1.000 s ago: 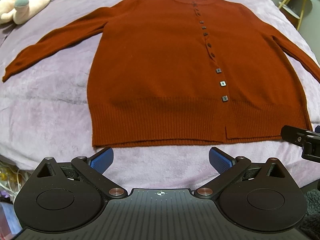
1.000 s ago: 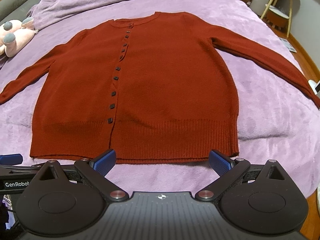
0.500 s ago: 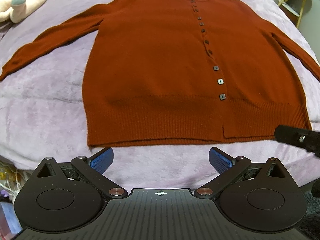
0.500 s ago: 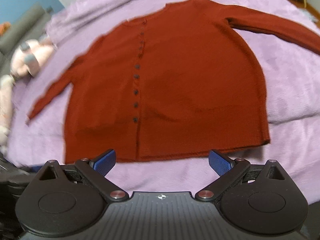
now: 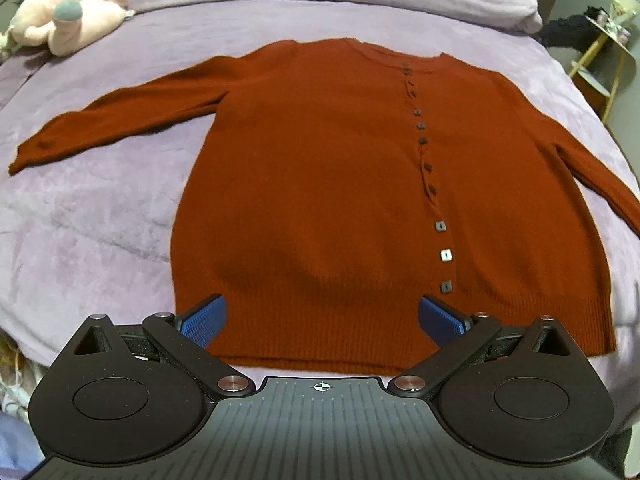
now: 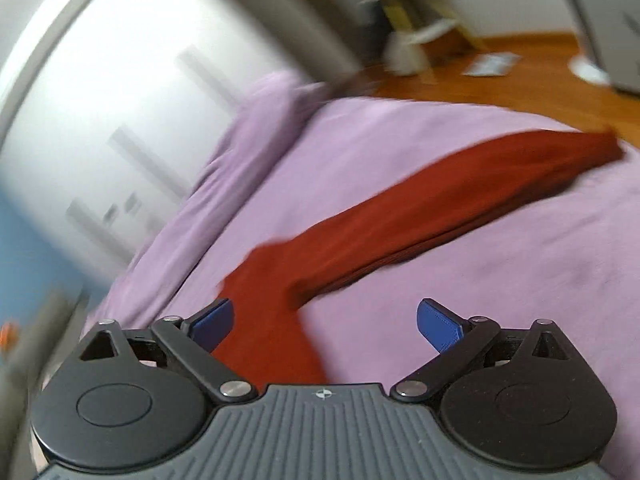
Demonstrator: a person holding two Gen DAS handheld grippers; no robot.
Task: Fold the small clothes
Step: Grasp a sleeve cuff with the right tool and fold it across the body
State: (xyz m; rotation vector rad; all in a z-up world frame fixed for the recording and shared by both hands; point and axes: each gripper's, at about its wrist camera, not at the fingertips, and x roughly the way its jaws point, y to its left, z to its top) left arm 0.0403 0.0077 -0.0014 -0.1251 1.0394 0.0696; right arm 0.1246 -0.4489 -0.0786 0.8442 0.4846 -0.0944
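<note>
**Cardigan flat on bed; both grippers wide and empty**

The cardigan [image 5: 320,184] lies spread flat, front up, on the blanket [image 5: 88,240] that covers the bed. Its neckline points away from the left wrist camera and its ribbed hem lies nearest. The button row [image 5: 430,184] runs from collar to hem, right of centre in this view. The near hem is partly hidden behind the left gripper [image 5: 322,320] body. One sleeve [image 5: 112,124] extends fully to the left. The opposite sleeve is cut off at the right frame edge. A plush toy [image 5: 68,20] rests on the blanket at the far left corner, well apart from the cardigan.

The left gripper hangs over the hem with jaws spread wide. Nothing sits between its pads [image 5: 204,320], and whether they touch the knit cannot be told.

The right wrist view is heavily motion-blurred. It shows one sleeve [image 6: 420,216] stretched across the blanket, its cuff toward the wooden floor [image 6: 520,68]. The right gripper [image 6: 324,320] is wide, its jaws having just narrowed slightly, and grips nothing. Cardigan fabric passes under its left pad [image 6: 212,320]. Room details behind are too smeared to identify.
</note>
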